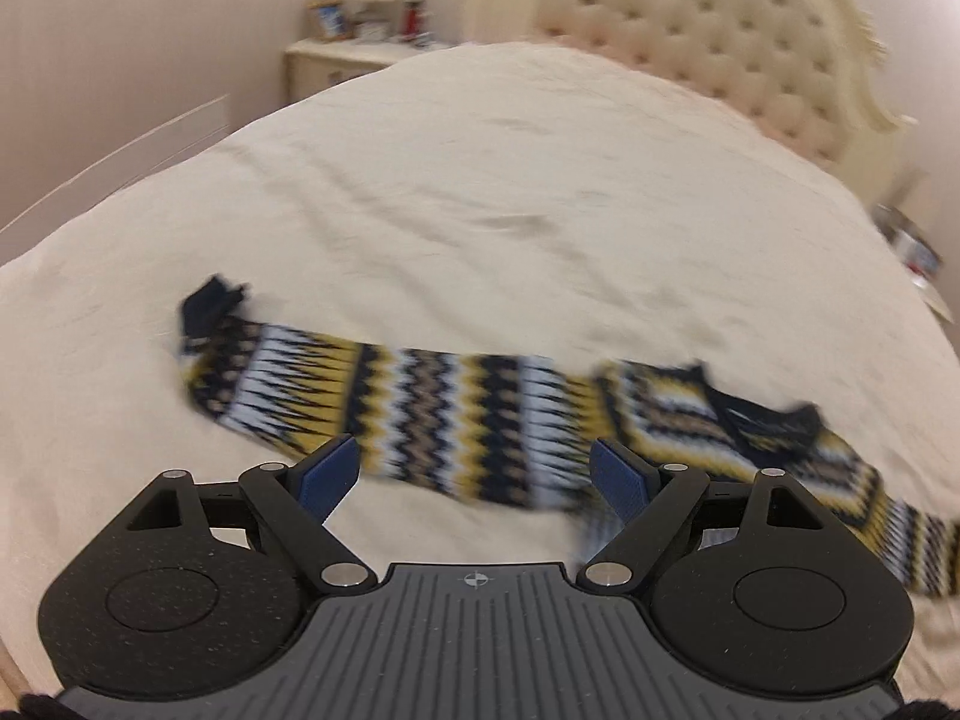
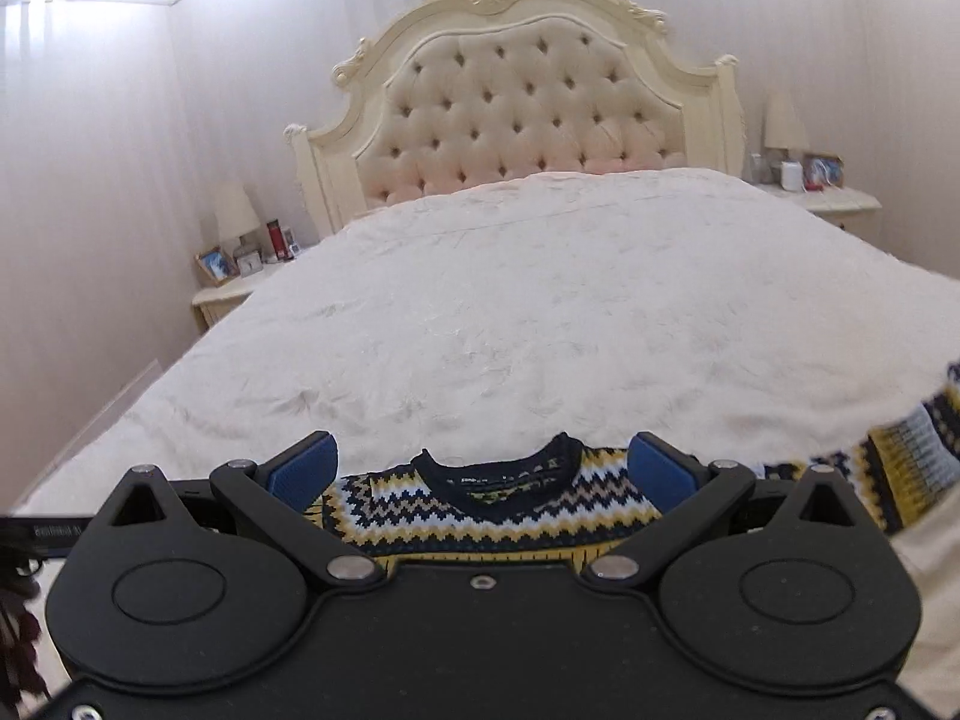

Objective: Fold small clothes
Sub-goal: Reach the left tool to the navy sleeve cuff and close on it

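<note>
A small knitted sweater with navy, yellow, white and tan zigzag bands lies on the cream bedspread. In the left wrist view one sleeve stretches left to a dark navy cuff, and the body with its navy collar lies to the right. My left gripper is open and empty, just above the sleeve. In the right wrist view the sweater lies directly below, its navy collar between the blue fingers. My right gripper is open and empty over the neckline. The other sleeve runs off right.
A tufted cream headboard stands at the bed's far end. Nightstands with lamps, frames and bottles stand at the left and right of the headboard. The left bed edge drops beside the wall.
</note>
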`<state>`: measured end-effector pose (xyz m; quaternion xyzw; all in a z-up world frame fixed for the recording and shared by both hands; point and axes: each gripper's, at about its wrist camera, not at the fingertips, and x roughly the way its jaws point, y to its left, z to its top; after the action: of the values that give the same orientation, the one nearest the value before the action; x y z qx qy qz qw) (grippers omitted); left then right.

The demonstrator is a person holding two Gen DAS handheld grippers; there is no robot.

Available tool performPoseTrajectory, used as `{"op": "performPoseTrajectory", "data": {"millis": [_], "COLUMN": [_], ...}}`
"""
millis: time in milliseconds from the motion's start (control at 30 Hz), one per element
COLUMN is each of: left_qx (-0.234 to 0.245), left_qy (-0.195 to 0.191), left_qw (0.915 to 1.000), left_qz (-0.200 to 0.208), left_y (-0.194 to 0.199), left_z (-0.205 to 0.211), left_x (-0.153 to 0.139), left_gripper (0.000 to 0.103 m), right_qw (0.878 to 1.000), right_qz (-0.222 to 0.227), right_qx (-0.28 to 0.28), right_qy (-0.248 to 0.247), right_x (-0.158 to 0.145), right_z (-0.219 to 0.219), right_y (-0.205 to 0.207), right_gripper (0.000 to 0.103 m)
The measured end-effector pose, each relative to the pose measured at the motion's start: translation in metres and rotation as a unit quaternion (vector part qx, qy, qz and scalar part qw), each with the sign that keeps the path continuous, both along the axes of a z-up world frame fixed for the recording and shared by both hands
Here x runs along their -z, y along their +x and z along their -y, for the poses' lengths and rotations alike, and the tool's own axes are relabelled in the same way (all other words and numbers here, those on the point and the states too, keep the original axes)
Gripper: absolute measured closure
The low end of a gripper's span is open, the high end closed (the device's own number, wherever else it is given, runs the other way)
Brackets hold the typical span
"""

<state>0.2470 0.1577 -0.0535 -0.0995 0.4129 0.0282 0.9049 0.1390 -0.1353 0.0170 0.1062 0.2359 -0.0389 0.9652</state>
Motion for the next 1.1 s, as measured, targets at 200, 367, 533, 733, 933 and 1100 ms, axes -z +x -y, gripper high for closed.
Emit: {"op": "performPoseTrajectory", "data": {"millis": [200, 367, 533, 733, 933, 1100], "left_qx": [-0.076, -0.084, -0.08, -0.099, -0.126, -0.117], "left_qy": [0.057, 0.153, 0.211, 0.191, 0.136, 0.081], "left_qw": [0.9955, 0.9846, 0.9736, 0.9732, 0.9811, 0.9897], "left_qz": [-0.006, -0.01, -0.031, -0.082, -0.057, 0.011], "left_y": [0.037, 0.07, 0.097, 0.122, 0.113, 0.09], "left_z": [-0.057, -0.091, -0.113, -0.143, -0.157, -0.146], "left_x": [0.019, 0.047, 0.077, 0.118, 0.113, 0.066], "left_gripper": [0.019, 0.019, 0.026, 0.045, 0.087, 0.094], "right_qw": [1.0, 0.997, 0.994, 0.991, 0.988, 0.985], "right_qz": [-0.026, -0.073, -0.101, -0.126, -0.143, -0.158], "right_qx": [-0.007, -0.022, -0.034, -0.05, -0.061, -0.071], "right_qy": [-0.004, 0.0, 0.004, 0.003, 0.006, 0.024], "right_x": [0.011, 0.026, 0.032, 0.041, 0.044, 0.048], "right_z": [-0.014, -0.029, -0.04, -0.055, -0.06, -0.054], "right_y": [0.033, 0.06, 0.083, 0.102, 0.108, 0.102], "right_gripper": [0.001, 0.001, 0.001, 0.001, 0.001, 0.001]}}
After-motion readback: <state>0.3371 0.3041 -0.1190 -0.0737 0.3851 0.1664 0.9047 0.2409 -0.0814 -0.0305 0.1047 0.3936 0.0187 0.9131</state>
